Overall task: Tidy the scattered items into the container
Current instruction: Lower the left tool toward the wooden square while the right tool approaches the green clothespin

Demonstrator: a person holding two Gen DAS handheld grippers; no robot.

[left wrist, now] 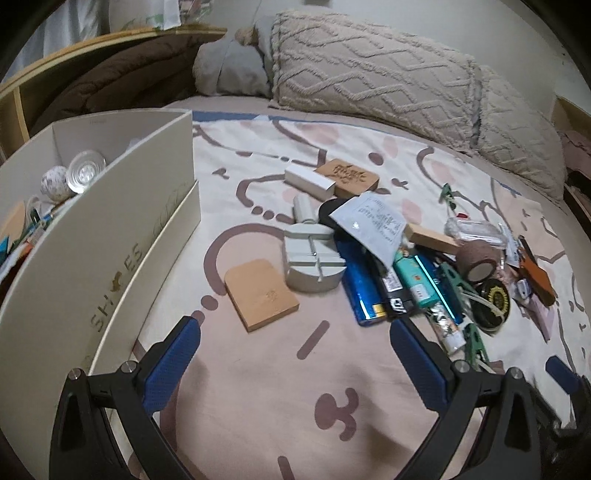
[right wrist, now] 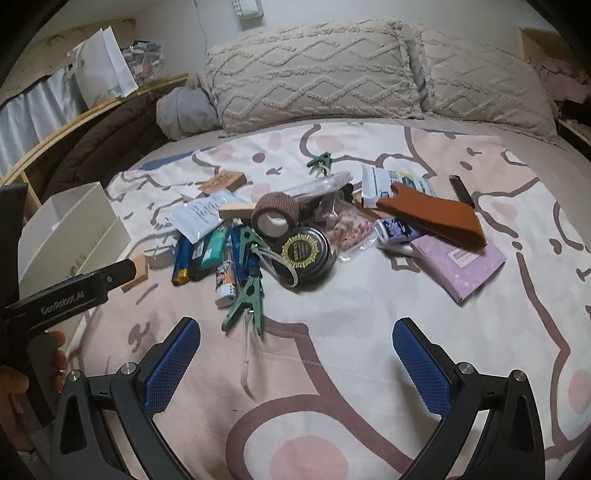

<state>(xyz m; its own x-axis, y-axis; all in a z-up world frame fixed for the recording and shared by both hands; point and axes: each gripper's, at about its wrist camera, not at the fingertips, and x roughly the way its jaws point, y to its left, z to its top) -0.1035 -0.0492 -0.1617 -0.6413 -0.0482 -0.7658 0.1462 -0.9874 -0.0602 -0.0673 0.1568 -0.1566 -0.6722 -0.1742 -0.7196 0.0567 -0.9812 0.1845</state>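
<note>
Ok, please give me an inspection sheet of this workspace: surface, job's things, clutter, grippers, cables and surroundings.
Surface: bed with patterned sheet, bare in front of both grippers.
Job's things: white shoe box at left, already holding some items; pile beside it includes grey block, wooden tile, brown tape roll, black round tin, green clips, purple booklet.
Clutter: nothing seen apart from the pile.
Grippers: left hand-held gripper open, empty; right hand-held gripper open, empty.
Cables: one thin cord hangs on the wall.
Surroundings: two knitted pillows, brown blanket, wooden shelf.
</note>
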